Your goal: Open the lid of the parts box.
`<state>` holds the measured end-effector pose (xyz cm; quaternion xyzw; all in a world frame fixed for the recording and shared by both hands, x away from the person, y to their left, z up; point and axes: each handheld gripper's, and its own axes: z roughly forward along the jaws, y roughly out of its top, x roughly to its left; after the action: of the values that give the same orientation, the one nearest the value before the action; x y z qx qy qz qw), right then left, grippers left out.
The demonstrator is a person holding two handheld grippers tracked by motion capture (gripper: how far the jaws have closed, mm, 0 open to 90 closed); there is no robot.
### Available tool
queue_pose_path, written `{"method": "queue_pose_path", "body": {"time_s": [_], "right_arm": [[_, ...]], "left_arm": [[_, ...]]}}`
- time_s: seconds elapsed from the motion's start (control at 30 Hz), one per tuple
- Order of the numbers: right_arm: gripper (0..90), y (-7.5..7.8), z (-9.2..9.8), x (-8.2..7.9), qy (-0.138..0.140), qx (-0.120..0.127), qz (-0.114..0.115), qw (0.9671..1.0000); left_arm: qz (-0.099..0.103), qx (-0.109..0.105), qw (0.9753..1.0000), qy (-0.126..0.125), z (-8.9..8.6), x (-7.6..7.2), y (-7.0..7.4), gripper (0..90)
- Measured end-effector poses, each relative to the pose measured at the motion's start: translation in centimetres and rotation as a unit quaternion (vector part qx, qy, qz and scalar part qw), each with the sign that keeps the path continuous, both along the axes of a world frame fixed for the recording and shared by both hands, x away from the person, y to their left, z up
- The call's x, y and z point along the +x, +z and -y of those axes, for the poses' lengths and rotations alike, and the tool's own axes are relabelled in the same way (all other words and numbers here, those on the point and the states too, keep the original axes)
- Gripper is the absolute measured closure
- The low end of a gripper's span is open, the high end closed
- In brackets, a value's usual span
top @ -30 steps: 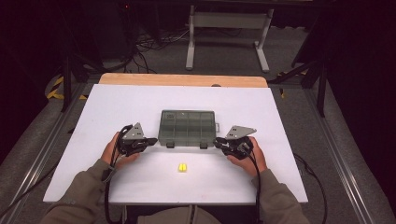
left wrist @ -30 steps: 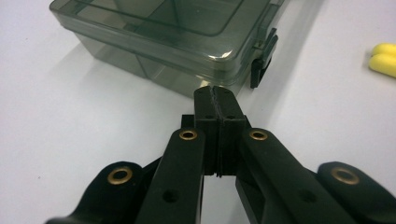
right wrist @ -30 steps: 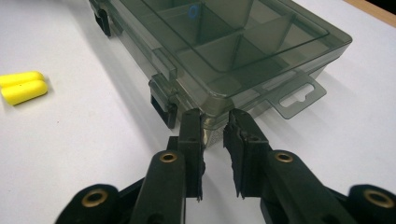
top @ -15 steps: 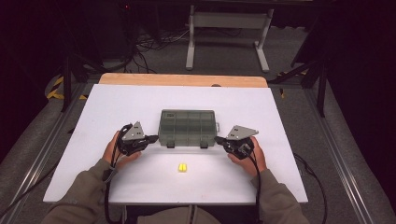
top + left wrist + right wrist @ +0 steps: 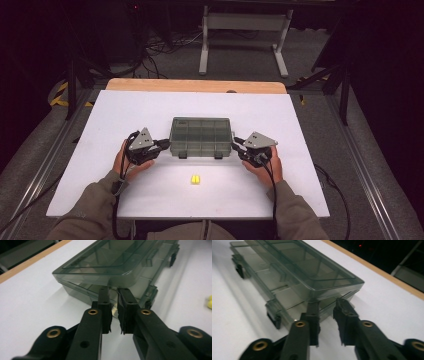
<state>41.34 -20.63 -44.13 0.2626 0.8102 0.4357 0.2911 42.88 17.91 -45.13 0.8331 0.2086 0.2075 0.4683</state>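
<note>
A smoky clear compartment box (image 5: 201, 136) lies in the middle of the white table (image 5: 300, 150), its lid (image 5: 105, 257) slightly raised above the base. My left gripper (image 5: 162, 145) is at the box's left end; its jaws stand a narrow gap apart, fingertips (image 5: 103, 293) against the side under the lid edge, nothing between them. My right gripper (image 5: 237, 143) is at the right end, open a little wider, with its tips (image 5: 313, 306) at the seam under the lid's corner (image 5: 358, 281). A small yellow piece (image 5: 195, 179) rests on the table in front of the box.
Two dark latches (image 5: 182, 155) sit on the box's front edge. The table's far edge is a wooden strip (image 5: 195, 86). Beyond it stand a metal frame (image 5: 245, 30) and cables on the floor. Cables trail back from both grippers along the forearms.
</note>
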Motion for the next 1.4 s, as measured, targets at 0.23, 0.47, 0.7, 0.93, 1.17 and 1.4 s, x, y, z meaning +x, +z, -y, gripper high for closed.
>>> {"method": "queue_pose_path", "body": {"time_s": [0.23, 0.47, 0.7, 0.93, 1.17, 1.4], "right_arm": [[59.6, 0.2, -0.5, 0.4, -0.004, -0.02, 0.035, 0.9992], [59.7, 1.7, -0.7, 0.6, -0.003, -0.021, 0.062, 0.9979], [62.4, 3.5, -1.0, 1.4, 0.01, -0.021, 0.086, 0.996], [67.2, 4.5, -1.4, 1.4, 0.02, -0.022, 0.092, 0.9953], [70.7, 5.0, -1.5, 1.5, 0.015, -0.022, 0.098, 0.9949], [72.2, 5.7, -1.6, 2.3, 0.009, -0.023, 0.099, 0.9948]], "left_arm": [[0.03, 0.007, 0.9992, 0.023, 0.4, 0.2, 0.4, 72.8], [0.06, 0.004, 0.997, 0.049, 0.8, 0.9, 1.3, 62.6], [0.084, 0.003, 0.9955, 0.043, 1.7, 1.9, 2.4, 60.4], [0.092, -0.007, 0.995, 0.04, 1.8, 2.7, 3.5, 68.5], [0.087, -0.014, 0.9954, 0.039, 1.6, 3.4, 4.0, 71.0], [0.081, -0.012, 0.9958, 0.041, 1.5, 4.1, 4.4, 70.1]]}}
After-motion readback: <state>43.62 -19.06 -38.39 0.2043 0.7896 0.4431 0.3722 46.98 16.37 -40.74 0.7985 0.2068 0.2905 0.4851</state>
